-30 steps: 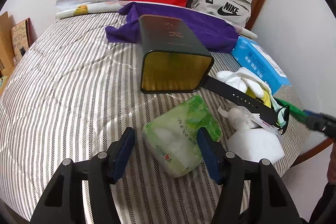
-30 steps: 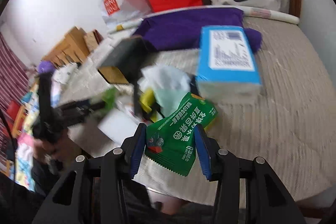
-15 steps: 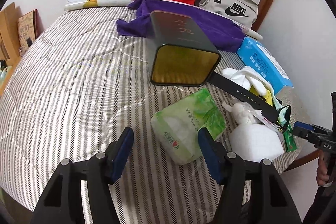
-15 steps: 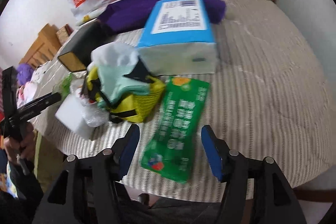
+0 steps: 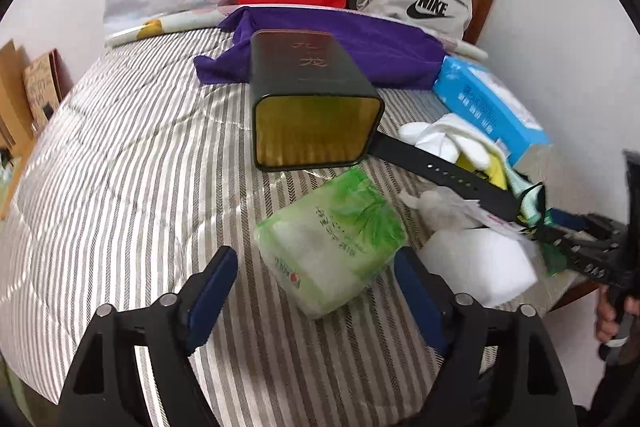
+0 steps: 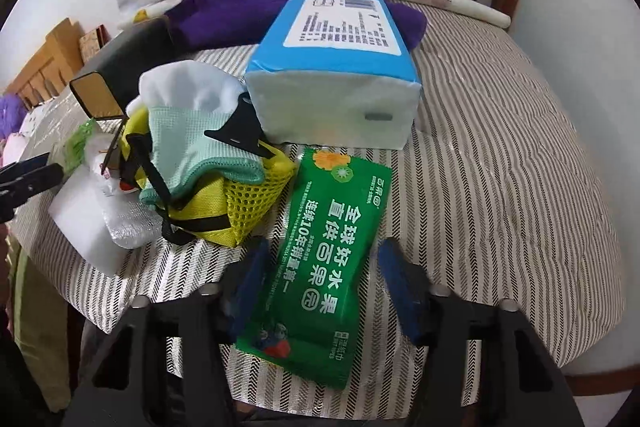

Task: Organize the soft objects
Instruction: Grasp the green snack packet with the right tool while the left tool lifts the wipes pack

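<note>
A flat dark-green wet-wipe packet (image 6: 320,259) lies on the striped quilt (image 6: 500,187) between my right claw (image 6: 320,283)'s closing pads, untouched. My left claw (image 5: 316,287) is spreading wide around a pale-green tissue pack (image 5: 332,239).

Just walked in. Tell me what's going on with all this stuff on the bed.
A person is sorting soft things on a striped bedspread with a hand-held gripper in each hand. The left gripper sits behind a pale green tissue pack, its jaws opening and clear of the pack. The right gripper straddles a dark green wipes pack lying flat, its jaws closing but not yet pressing it. A blue tissue box, a dark tin and a heap of cloths lie nearby.
</note>
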A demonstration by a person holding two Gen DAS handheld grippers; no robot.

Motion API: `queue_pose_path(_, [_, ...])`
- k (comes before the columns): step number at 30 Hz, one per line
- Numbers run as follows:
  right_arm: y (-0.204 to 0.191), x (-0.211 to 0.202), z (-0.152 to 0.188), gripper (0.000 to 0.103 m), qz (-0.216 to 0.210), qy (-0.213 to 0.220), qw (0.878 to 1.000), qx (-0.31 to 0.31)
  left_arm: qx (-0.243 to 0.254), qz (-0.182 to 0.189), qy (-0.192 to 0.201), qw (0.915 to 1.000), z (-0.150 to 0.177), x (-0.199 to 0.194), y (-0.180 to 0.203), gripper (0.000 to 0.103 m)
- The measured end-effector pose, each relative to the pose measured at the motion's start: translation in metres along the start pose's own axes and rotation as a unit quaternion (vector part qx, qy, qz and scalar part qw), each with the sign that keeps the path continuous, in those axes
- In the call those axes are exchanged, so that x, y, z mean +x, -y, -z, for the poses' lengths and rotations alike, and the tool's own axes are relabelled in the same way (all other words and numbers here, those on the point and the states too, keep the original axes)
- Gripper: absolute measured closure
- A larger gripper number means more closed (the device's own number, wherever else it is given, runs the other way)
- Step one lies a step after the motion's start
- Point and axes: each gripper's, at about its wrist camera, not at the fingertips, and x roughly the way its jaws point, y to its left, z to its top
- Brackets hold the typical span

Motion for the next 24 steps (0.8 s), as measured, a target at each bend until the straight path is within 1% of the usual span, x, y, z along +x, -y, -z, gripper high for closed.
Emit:
queue_pose_path(1, [0.001,-0.001,0.000,0.061,0.001,0.001,1.000,-0.001,0.006,-0.005,-0.001,1.0000,-0.001,0.003,0.002,0.023])
queue_pose_path(6, [0.006,-0.003,0.006,0.064,-0.004,0.006,1.000,-0.012,0.022,-0.008,-0.010,0.9997,-0.009,0.016,0.014,0.023])
queue_pose_path(8, [0.005,-0.003,0.005,0.065,-0.007,0.007,1.000,-0.017,0.033,-0.019,-0.018,0.9991,-0.011,0.025,0.019,0.021])
queue_pose_path(9, [0.006,-0.003,0.005,0.065,-0.008,0.007,1.000,-0.020,0.043,-0.028,-0.014,0.9986,-0.010,0.027,0.023,0.017])
queue_pose_path(10, [0.005,-0.003,0.004,0.067,-0.010,0.007,1.000,-0.020,0.048,-0.035,-0.011,0.9981,-0.010,0.028,0.025,0.017])
queue_pose_path(11, [0.006,-0.002,0.003,0.067,-0.012,0.006,1.000,-0.020,0.049,-0.037,-0.007,0.9981,-0.010,0.028,0.025,0.017])
queue_pose_path(12, [0.007,-0.002,0.003,0.069,-0.014,0.006,1.000,-0.019,0.041,-0.030,-0.001,0.9987,-0.011,0.027,0.022,0.018])
queue_pose_path(13, [0.009,-0.002,0.003,0.070,-0.018,0.006,1.000,-0.016,0.035,-0.026,0.001,0.9990,-0.011,0.026,0.018,0.020])
queue_pose_path(14, [0.009,-0.002,0.003,0.070,-0.020,0.006,1.000,-0.015,0.033,-0.029,0.005,0.9990,-0.011,0.026,0.017,0.024])
queue_pose_path(15, [0.009,-0.003,0.004,0.071,-0.021,0.006,1.000,-0.014,0.036,-0.041,0.010,0.9985,-0.011,0.024,0.015,0.040])
queue_pose_path(16, [0.009,-0.003,0.003,0.072,-0.024,0.007,1.000,-0.014,0.037,-0.046,0.011,0.9982,-0.012,0.023,0.013,0.043])
queue_pose_path(18, [0.011,-0.005,0.002,0.072,-0.032,0.008,0.999,-0.013,0.024,-0.033,0.010,0.9991,-0.012,0.020,0.007,0.046])
queue_pose_path(20, [0.012,-0.007,0.001,0.073,-0.037,0.012,0.999,-0.010,0.004,-0.018,0.008,0.9998,-0.011,0.015,0.000,0.047])
queue_pose_path(24, [0.017,-0.010,-0.002,0.073,-0.040,0.013,0.999,-0.005,-0.021,-0.011,0.006,0.9997,-0.009,0.013,-0.007,0.047])
